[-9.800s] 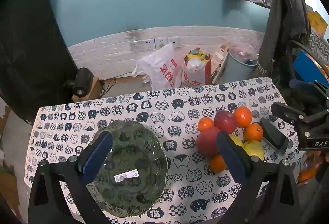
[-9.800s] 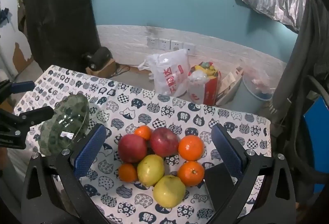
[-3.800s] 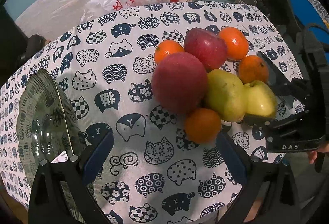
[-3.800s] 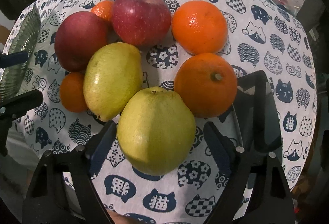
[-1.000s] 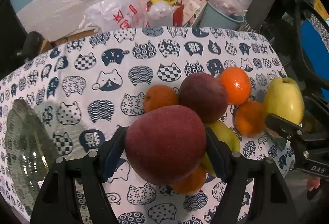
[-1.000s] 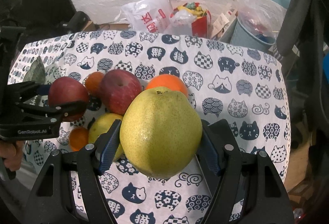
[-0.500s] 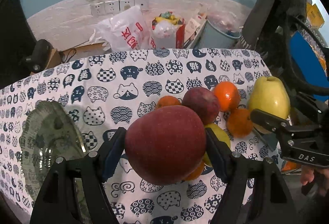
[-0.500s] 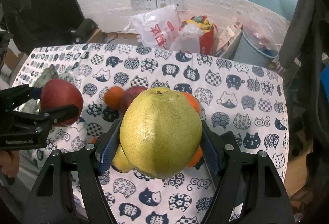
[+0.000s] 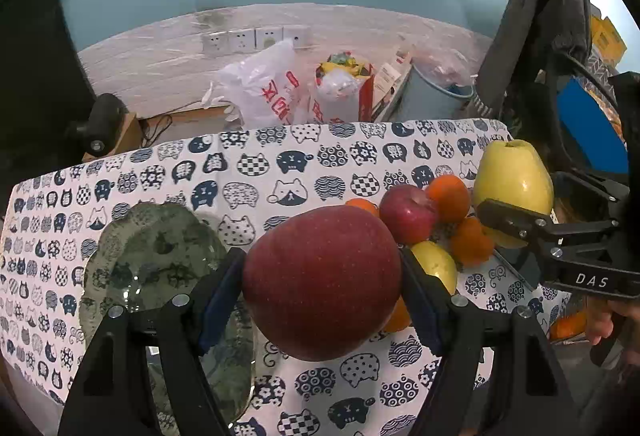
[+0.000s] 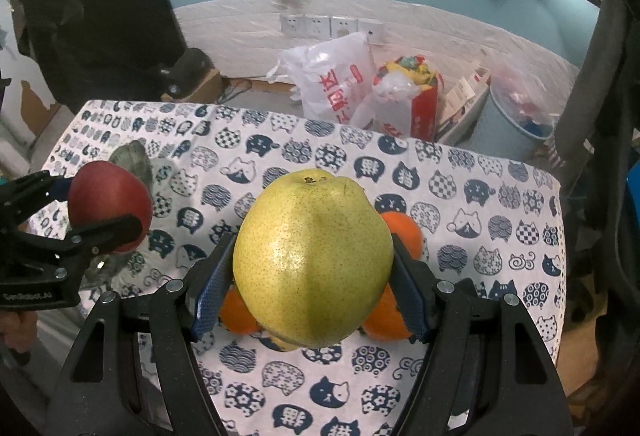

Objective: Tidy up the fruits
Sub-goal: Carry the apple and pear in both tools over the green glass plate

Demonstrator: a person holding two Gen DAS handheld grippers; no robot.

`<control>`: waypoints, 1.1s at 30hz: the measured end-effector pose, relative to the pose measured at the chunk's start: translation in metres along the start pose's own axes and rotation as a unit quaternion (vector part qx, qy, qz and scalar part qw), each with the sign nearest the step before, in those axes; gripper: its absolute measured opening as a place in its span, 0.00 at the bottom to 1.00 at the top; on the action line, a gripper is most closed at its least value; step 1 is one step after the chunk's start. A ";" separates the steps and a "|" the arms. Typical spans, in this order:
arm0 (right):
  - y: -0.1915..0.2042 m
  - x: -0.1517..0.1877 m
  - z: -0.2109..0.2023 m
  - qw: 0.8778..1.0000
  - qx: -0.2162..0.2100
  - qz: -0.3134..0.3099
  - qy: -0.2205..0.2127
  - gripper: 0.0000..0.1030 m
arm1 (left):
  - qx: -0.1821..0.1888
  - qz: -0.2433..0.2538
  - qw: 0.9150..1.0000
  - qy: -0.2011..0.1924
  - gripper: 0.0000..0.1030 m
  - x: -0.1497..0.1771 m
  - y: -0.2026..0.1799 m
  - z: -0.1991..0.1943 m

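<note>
My left gripper (image 9: 322, 288) is shut on a large red apple (image 9: 322, 282) and holds it above the table, just right of the green glass plate (image 9: 160, 268). My right gripper (image 10: 312, 268) is shut on a yellow-green pear (image 10: 312, 260), lifted above the fruit pile. The pear also shows in the left wrist view (image 9: 514, 182), and the apple in the right wrist view (image 10: 108, 210). On the cloth remain a second red apple (image 9: 406, 212), a second pear (image 9: 434, 264) and several oranges (image 9: 450, 196).
The table has a cat-print cloth (image 9: 260, 172). Behind its far edge stand plastic bags (image 9: 264, 92), a red bag (image 9: 344, 88) and a blue bin (image 9: 436, 100). A dark jacket (image 9: 536, 24) hangs at the right.
Both grippers have risen and pulled back from the pile with their fruit. The apple has drifted left toward the plate; the table looks farther away.
</note>
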State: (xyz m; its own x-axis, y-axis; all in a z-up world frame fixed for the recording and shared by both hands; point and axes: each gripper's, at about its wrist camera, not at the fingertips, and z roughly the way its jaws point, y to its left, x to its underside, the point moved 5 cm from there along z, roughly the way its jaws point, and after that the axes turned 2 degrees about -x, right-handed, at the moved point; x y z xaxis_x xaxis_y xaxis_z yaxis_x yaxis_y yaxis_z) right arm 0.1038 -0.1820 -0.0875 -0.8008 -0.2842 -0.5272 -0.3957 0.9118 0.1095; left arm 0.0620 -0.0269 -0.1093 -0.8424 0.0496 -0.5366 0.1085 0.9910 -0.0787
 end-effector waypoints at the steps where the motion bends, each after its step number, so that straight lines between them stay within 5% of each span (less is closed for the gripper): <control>1: 0.004 -0.002 -0.002 1.000 -0.002 -0.002 -0.002 0.71 | -0.001 -0.001 1.000 -0.001 0.75 0.001 0.001 -0.001; 33: 0.127 -0.042 0.035 0.994 -0.076 -0.074 0.013 0.71 | -0.055 -0.103 0.993 0.015 0.75 0.051 0.130 -0.008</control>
State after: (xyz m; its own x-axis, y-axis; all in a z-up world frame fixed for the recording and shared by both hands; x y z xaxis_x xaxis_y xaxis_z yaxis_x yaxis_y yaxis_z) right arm 0.1029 -0.0436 -0.0808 -0.7387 -0.4217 -0.5259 -0.5726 0.8041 0.1596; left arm 0.0285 0.1058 -0.1400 -0.8558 -0.1540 -0.4938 -0.1250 0.9879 -0.0915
